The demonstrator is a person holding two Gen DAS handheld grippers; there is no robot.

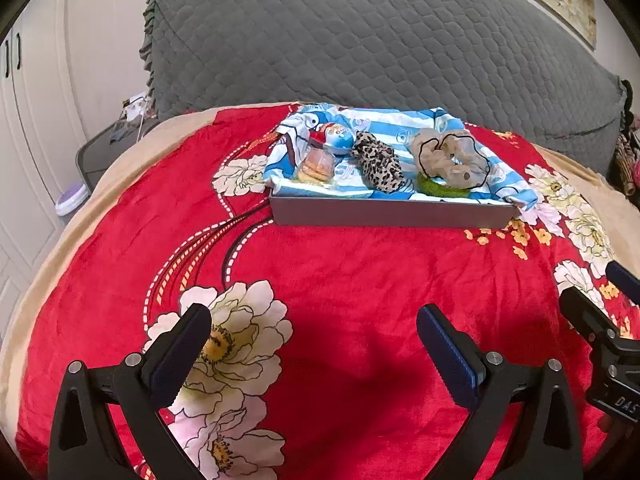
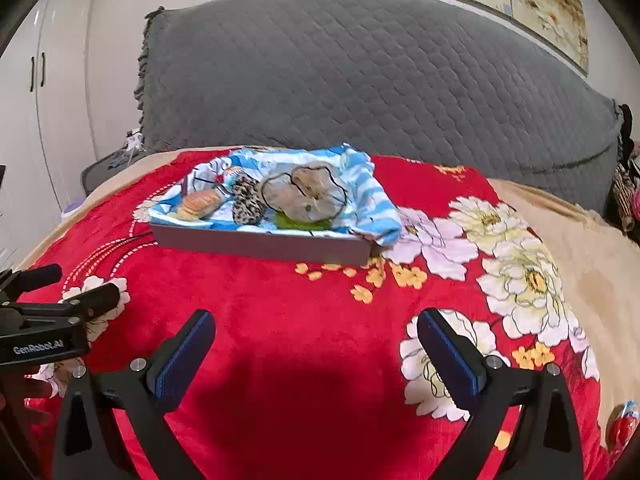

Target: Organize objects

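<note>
Red blanket [image 1: 360, 280] plush, faintly shiny cloth; grey tray [image 1: 392, 212] smooth, matt; headboard cover [image 1: 360, 40] quilted matt fabric.

Left gripper [image 1: 314, 344]: jaws stood wide apart, blue-padded fingers [image 1: 180, 354] splayed, nothing between them; it hovered low, pointing forward. Right gripper [image 2: 316, 346]: jaws likewise wide apart and empty, blue pads [image 2: 452, 354] facing inward. The two were held side by side, near each other, level.
</note>
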